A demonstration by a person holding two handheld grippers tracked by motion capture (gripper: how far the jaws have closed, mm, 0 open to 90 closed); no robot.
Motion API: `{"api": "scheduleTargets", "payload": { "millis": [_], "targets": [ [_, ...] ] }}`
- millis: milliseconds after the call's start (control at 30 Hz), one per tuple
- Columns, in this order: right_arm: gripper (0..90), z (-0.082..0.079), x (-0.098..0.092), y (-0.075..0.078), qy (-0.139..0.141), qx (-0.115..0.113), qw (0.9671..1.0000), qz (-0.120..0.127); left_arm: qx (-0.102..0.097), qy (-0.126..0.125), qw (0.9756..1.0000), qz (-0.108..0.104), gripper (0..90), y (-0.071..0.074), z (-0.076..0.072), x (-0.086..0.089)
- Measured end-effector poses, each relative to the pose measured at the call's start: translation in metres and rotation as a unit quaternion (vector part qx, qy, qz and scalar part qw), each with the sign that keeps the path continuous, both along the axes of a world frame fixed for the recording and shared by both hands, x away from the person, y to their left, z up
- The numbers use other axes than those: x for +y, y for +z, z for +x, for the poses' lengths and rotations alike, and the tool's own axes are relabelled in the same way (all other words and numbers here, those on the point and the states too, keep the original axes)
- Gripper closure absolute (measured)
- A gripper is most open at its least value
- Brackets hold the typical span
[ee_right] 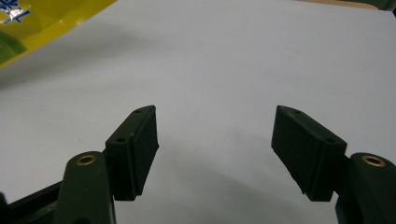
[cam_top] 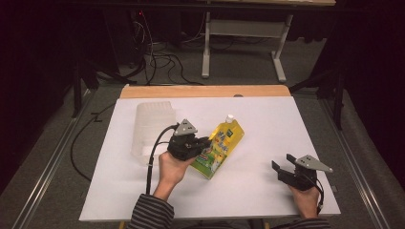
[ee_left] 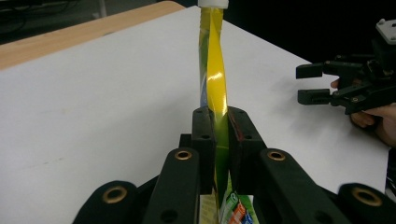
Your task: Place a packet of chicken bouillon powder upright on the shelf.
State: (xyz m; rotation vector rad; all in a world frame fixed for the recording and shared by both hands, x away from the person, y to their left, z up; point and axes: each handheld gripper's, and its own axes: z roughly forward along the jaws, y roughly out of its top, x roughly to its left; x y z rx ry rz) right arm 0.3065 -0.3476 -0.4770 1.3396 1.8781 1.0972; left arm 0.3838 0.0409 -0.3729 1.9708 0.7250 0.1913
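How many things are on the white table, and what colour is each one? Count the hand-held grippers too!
Yellow pouch with a white cap, clamped in the left hand-held gripper: 1
See-through plastic container: 1
Black hand-held grippers, counting the open right hand-held gripper: 2
Total: 4

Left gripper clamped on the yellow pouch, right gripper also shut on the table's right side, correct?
Not quite. The right gripper is open, its jaws spread wide with nothing between them, as the right gripper view shows. The left gripper is indeed clamped on the yellow pouch.
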Motion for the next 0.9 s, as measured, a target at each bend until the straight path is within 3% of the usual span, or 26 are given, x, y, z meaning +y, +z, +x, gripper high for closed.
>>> {"api": "scheduleTargets", "payload": {
  "millis": [167, 367, 467, 600, 900],
  "targets": [
    [32.1, 0.001, 0.000, 0.000, 0.002, 0.001, 1.0000, -0.003, -0.005, 0.008, 0.9999, -0.009, 83.2, 0.009, 0.003, 0.012],
    [32.1, 0.001, 0.000, 0.000, 0.000, 0.002, 1.0000, -0.003, -0.024, 0.014, 0.9995, -0.014, 83.3, 0.021, 0.003, 0.022],
    [32.1, 0.000, 0.000, 0.000, -0.001, 0.003, 1.0000, -0.001, -0.029, 0.028, 0.9990, -0.021, 83.4, 0.024, 0.005, 0.028],
    [32.1, 0.000, 0.000, 0.000, 0.001, 0.000, 1.0000, 0.000, -0.036, 0.039, 0.9985, -0.013, 83.5, 0.032, 0.012, 0.029],
    [32.0, 0.000, -0.001, 0.000, 0.001, -0.002, 1.0000, 0.002, -0.048, 0.057, 0.9968, -0.030, 83.7, 0.045, 0.018, 0.042]
  ]
}}
